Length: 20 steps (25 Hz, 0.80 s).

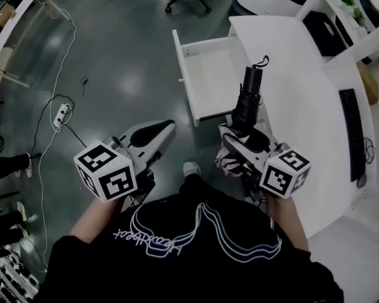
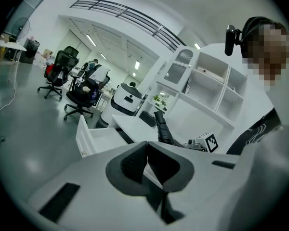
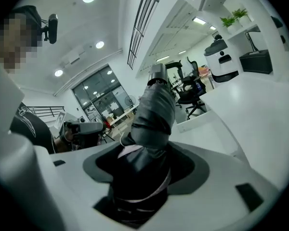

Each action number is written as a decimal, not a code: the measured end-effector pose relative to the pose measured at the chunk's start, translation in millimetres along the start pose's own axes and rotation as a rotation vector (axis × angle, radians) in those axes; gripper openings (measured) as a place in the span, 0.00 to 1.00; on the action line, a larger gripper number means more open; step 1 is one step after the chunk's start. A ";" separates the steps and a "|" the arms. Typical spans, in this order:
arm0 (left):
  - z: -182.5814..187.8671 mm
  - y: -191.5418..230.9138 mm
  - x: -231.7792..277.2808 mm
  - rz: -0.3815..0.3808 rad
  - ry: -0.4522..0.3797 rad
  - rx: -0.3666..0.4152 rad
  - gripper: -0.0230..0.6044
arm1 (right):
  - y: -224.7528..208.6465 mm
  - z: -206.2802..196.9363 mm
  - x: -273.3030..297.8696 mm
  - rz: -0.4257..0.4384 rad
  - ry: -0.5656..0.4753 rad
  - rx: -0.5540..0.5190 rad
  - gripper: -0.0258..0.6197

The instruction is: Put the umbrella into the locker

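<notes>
Right gripper (image 1: 241, 141) clamps the folded umbrella (image 1: 248, 98); left gripper (image 1: 164, 130) closed, empty. An open drawer (image 1: 184, 81) juts from the white desk (image 1: 284, 55) ahead. A cabled power strip (image 1: 63, 112), seemingly, lies on the grey floor (image 1: 120, 49).

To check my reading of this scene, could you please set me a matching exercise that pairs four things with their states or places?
Things:
1 umbrella
2 drawer
3 left gripper
4 keyboard

States or places:
A pulled open
B shut, nothing between its jaws
C lying on the desk
D clamped in the right gripper

Pairs: 1-D, 2-A, 3-B, 4-C.
</notes>
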<state>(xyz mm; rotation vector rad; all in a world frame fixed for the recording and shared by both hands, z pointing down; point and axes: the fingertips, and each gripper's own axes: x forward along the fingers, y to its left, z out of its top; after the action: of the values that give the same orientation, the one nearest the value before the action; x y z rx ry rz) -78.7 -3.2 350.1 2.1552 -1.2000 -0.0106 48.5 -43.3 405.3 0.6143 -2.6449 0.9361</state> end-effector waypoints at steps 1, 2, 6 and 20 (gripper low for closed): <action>4.9 4.1 5.6 0.004 -0.005 0.006 0.04 | -6.2 3.4 3.7 -0.005 0.004 0.002 0.47; 8.4 6.4 8.5 0.007 -0.012 0.013 0.04 | -9.7 5.3 6.0 -0.008 0.008 0.004 0.47; 20.6 16.7 19.0 0.011 -0.019 0.039 0.04 | -21.6 17.3 18.8 -0.022 0.030 -0.007 0.47; 60.8 92.0 48.2 0.025 -0.036 0.002 0.04 | -57.9 54.5 101.0 -0.062 0.072 0.003 0.47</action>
<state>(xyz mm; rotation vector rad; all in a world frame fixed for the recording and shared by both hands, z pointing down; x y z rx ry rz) -139.2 -105.8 367.5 2.1501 -1.2481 -0.0371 -18.3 -149.5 433.5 0.6472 -2.5469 0.9270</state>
